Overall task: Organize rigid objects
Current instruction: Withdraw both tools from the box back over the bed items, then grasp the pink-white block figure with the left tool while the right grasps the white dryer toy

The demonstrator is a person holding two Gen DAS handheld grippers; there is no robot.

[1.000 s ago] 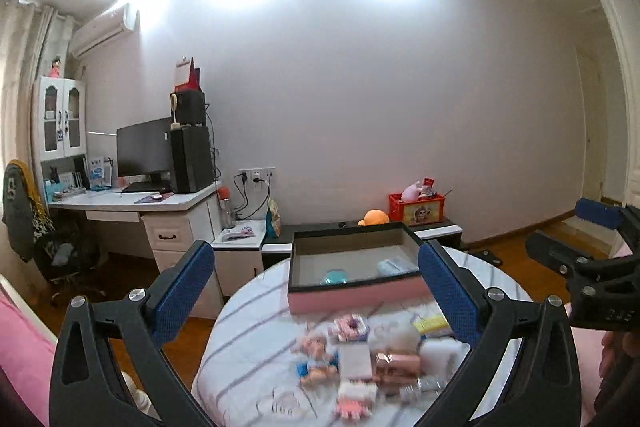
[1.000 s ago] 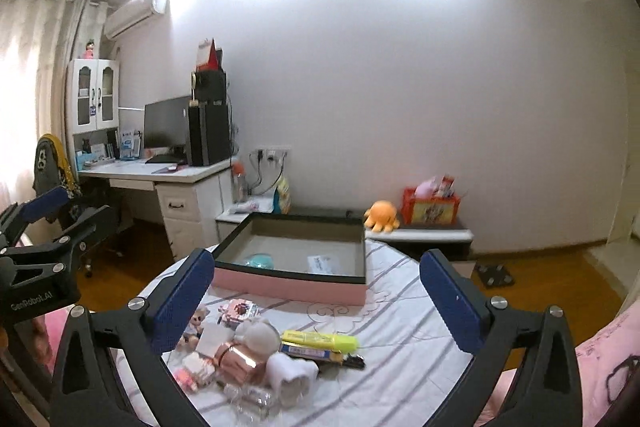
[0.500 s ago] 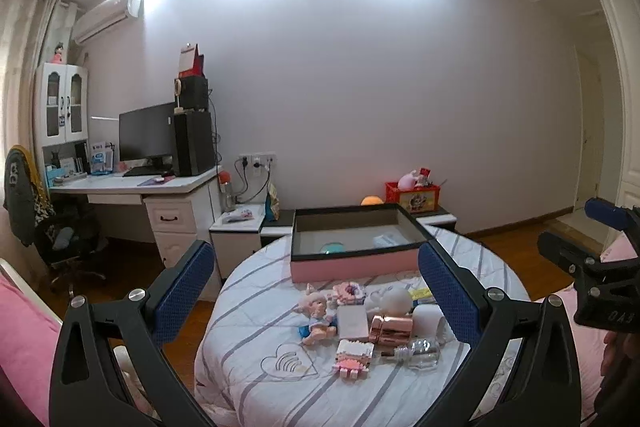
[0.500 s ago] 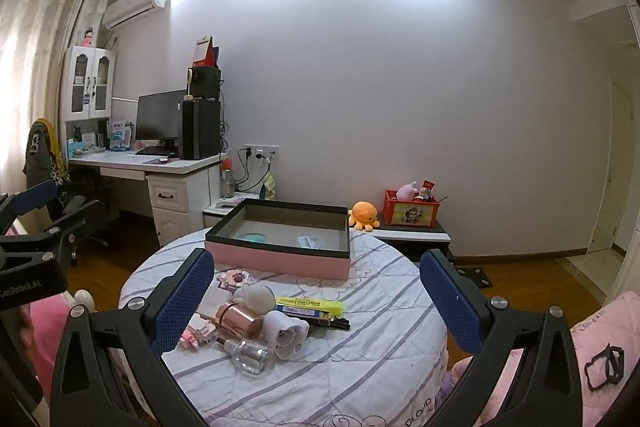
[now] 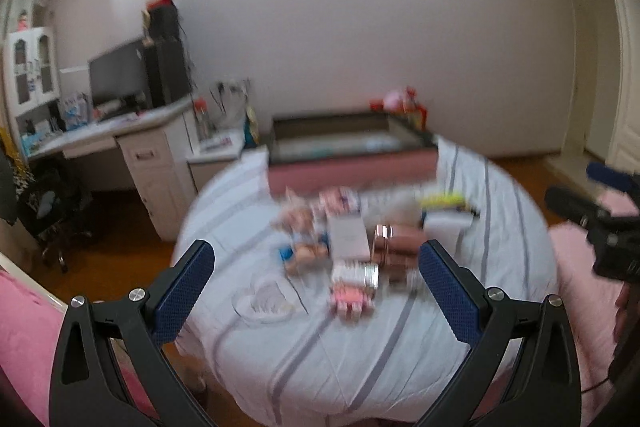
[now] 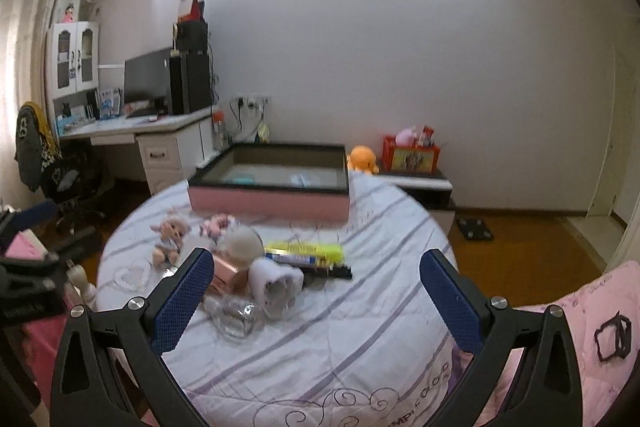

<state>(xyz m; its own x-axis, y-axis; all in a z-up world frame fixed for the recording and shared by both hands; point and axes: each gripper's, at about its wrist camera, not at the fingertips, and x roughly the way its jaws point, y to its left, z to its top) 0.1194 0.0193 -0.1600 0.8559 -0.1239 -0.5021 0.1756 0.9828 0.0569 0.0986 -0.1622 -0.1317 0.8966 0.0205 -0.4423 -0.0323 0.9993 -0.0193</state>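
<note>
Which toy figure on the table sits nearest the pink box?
The pink-haired figure, just before the pink box; the doll stands farther left and closer to camera.

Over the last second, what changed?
Both cameras pulled back and tipped downward, so more of the round table shows. Left gripper and right gripper remain open and empty. The pink box and toy pile haven't moved.

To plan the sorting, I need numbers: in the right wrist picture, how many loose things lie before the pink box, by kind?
Toys: 2, a small doll, a pink figure.
Pens: 3, a yellow highlighter, a blue-white pen, a black pen.
Containers: 3, a rose-gold box, a white cup, a clear glass bottle.
Balls: 1, a whitish round ball.
Total: 9.
</note>
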